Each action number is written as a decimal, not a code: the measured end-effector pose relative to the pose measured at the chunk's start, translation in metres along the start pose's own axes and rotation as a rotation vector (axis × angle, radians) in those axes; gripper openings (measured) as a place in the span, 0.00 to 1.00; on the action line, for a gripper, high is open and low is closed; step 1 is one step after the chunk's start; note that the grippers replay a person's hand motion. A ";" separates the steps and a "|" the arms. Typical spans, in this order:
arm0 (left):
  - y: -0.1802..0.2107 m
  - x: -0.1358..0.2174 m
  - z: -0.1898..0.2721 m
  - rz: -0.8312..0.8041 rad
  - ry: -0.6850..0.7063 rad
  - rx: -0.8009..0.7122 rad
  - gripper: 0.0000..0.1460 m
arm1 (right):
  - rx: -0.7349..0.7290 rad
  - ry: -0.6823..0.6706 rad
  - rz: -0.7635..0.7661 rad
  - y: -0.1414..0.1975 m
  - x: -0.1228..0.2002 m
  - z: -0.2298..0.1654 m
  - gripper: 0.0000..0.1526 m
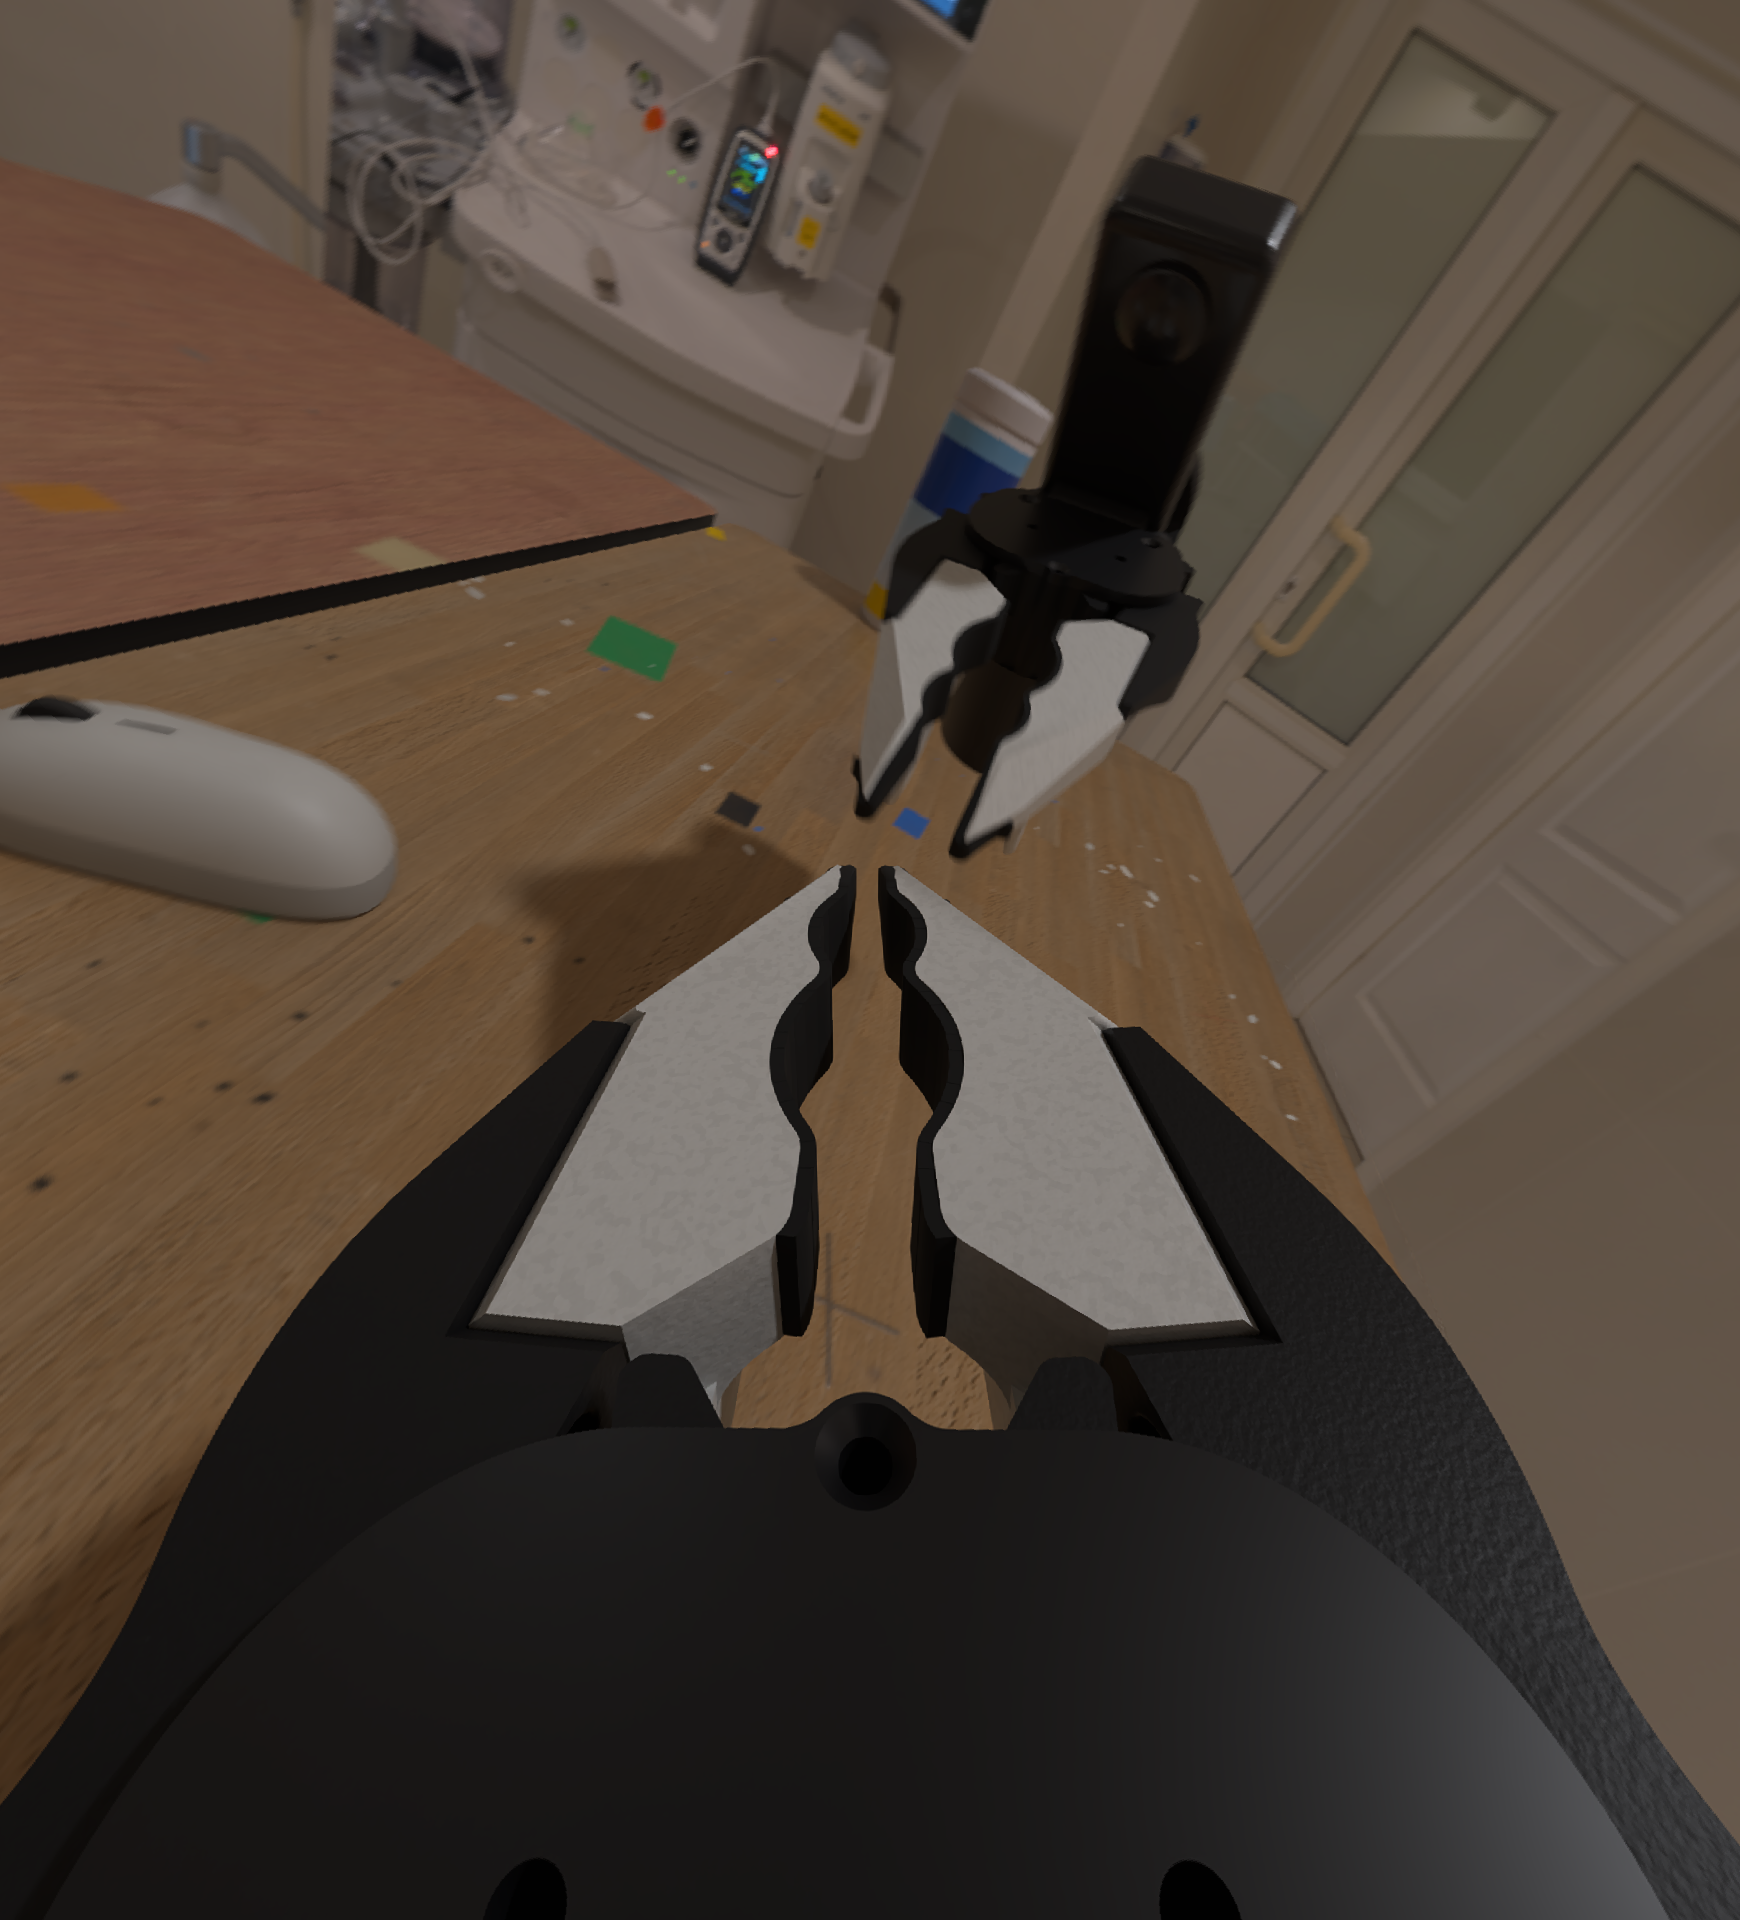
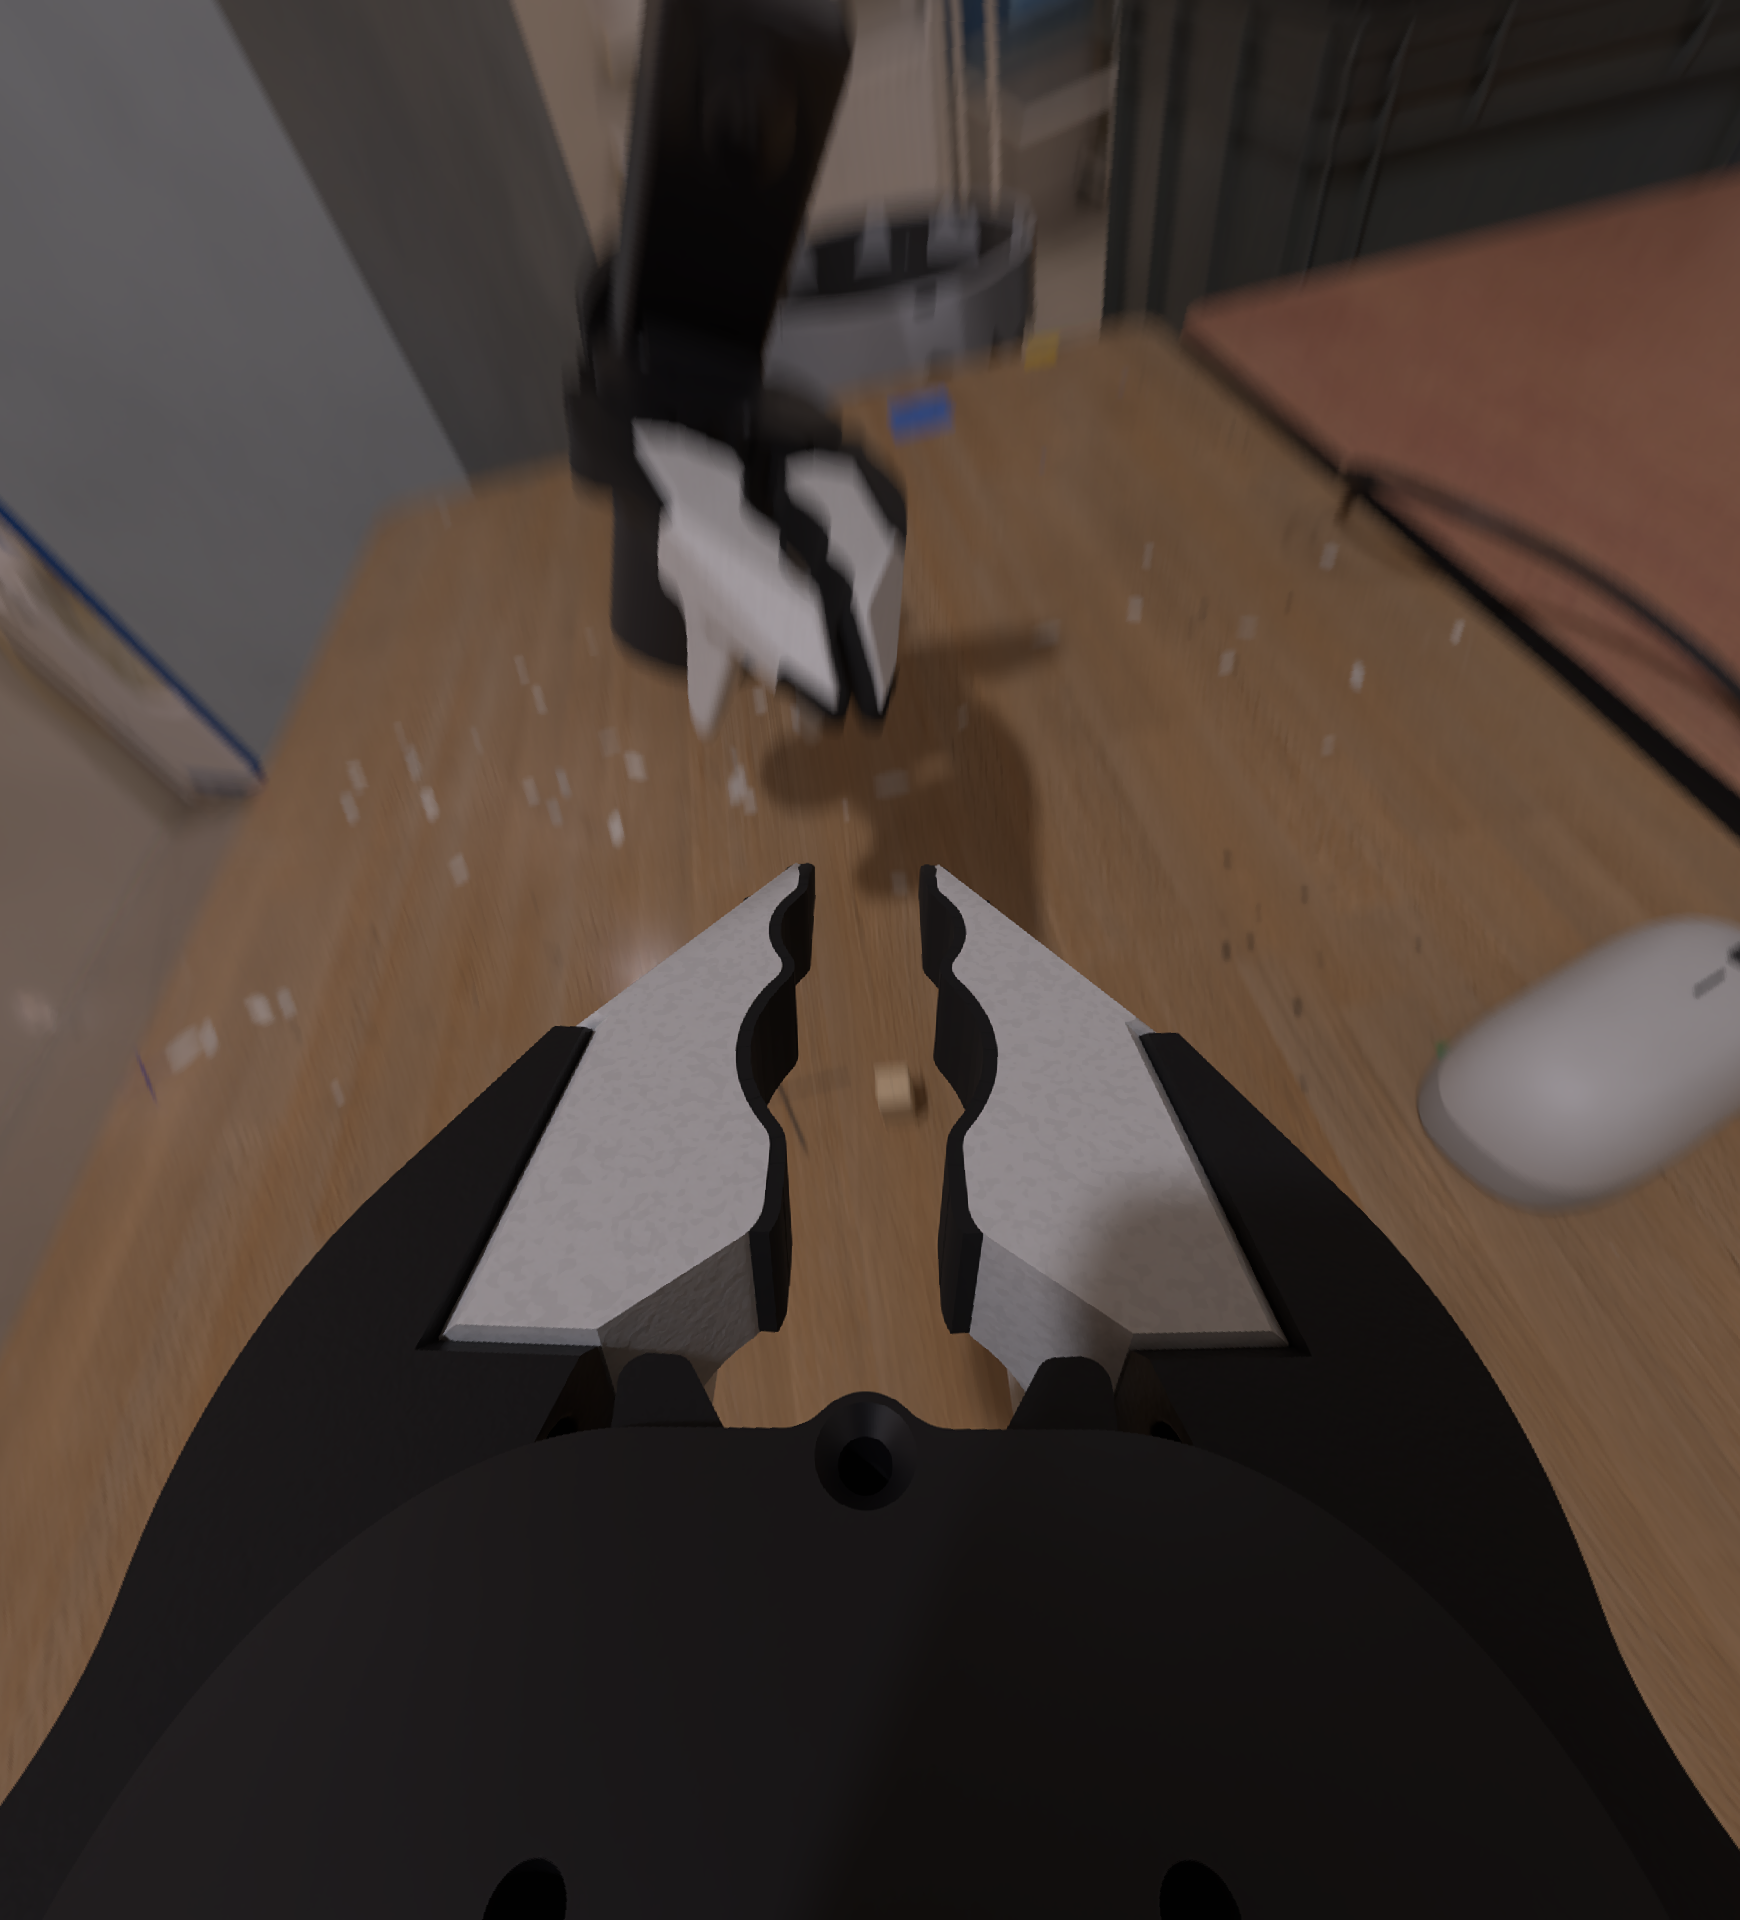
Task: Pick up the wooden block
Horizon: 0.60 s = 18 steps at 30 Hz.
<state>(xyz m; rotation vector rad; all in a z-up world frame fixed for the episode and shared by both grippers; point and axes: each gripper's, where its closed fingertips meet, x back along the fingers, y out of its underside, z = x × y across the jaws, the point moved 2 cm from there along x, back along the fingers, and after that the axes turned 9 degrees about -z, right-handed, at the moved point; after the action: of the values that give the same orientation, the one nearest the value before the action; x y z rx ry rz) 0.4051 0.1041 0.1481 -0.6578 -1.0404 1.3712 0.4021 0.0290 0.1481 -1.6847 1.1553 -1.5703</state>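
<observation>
The wooden block point(image 2: 895, 1091) is a tiny pale cube on the light wooden table point(image 2: 1209, 1351). In the right wrist view it shows between my fingers, lying on the table below them. My right gripper point(image 2: 866, 883) is open a moderate gap and empty. It also shows in the left wrist view point(image 1: 913, 826), hovering over the table's far right part. My left gripper point(image 1: 866, 881) has its jaws almost together and holds nothing. It shows blurred in the right wrist view point(image 2: 824, 707), farther off. The block is not visible in the left wrist view.
A white wired mouse point(image 1: 159, 810) lies on the table; in the right wrist view the mouse point(image 2: 1624, 1060) is at the right. A reddish-brown board point(image 1: 222, 364) adjoins the table. Small coloured patches point(image 1: 632, 646) dot the surface. The table's edge point(image 1: 1292, 1039) runs close at the right.
</observation>
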 end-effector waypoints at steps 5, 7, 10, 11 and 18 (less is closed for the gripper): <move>0.008 0.011 -0.028 -0.017 -0.088 0.044 0.03 | 0.152 0.008 -0.397 0.062 -0.028 0.001 0.09; 0.013 0.014 -0.039 -0.058 -0.173 0.027 0.03 | 0.254 0.050 -0.554 0.077 -0.041 0.000 0.09; 0.022 0.019 -0.054 -0.139 -0.311 -0.008 0.03 | 0.326 0.095 -0.668 0.084 -0.053 -0.003 0.08; 0.024 0.020 -0.059 -0.155 -0.348 -0.011 0.03 | 0.316 0.102 -0.686 0.085 -0.055 -0.004 0.08; 0.021 0.027 -0.065 -0.137 -0.403 -0.016 0.03 | 0.246 0.162 -0.714 0.083 -0.070 0.004 0.12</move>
<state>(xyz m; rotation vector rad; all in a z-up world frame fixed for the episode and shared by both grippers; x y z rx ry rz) 0.4496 0.1452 0.1069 -0.3176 -1.3897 1.4070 0.3919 0.0499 0.0414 -1.9321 0.3918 -2.1945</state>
